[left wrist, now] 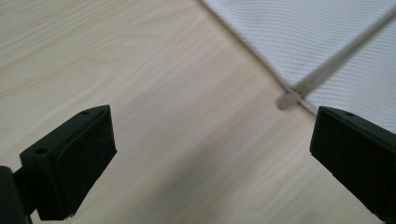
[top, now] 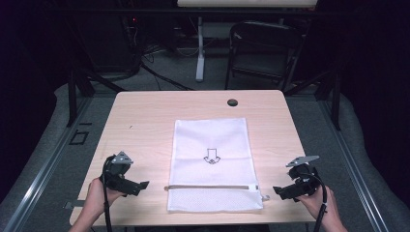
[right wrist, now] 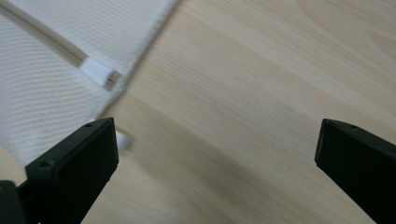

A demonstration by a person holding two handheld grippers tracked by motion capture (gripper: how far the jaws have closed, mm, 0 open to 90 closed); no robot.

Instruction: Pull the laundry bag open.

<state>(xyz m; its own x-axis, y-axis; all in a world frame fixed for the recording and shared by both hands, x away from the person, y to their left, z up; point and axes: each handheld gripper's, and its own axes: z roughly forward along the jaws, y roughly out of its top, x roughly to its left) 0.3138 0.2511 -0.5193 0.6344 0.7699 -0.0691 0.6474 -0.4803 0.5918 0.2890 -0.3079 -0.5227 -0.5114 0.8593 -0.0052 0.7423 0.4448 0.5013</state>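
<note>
High view: white mesh bag (top: 212, 162) lies flat mid-worktop (top: 145, 116), zipper (top: 208, 187) across its near end, arrow print (top: 211, 155) at centre. Left tongs (top: 143, 185) sit just off the bag's near-left edge, right tongs (top: 278, 190) just off its near-right edge, both pointing inward. Both tongs spread wide, nothing between the jaws, no contact with the bag. Left gripper view: zipper end (left wrist: 289, 99) and bag edge beyond the jaws. Right gripper view: zipper tab (right wrist: 98, 72) at bag edge.

Dark room, folding chair (top: 263, 50) behind table (top: 145, 111)
</note>
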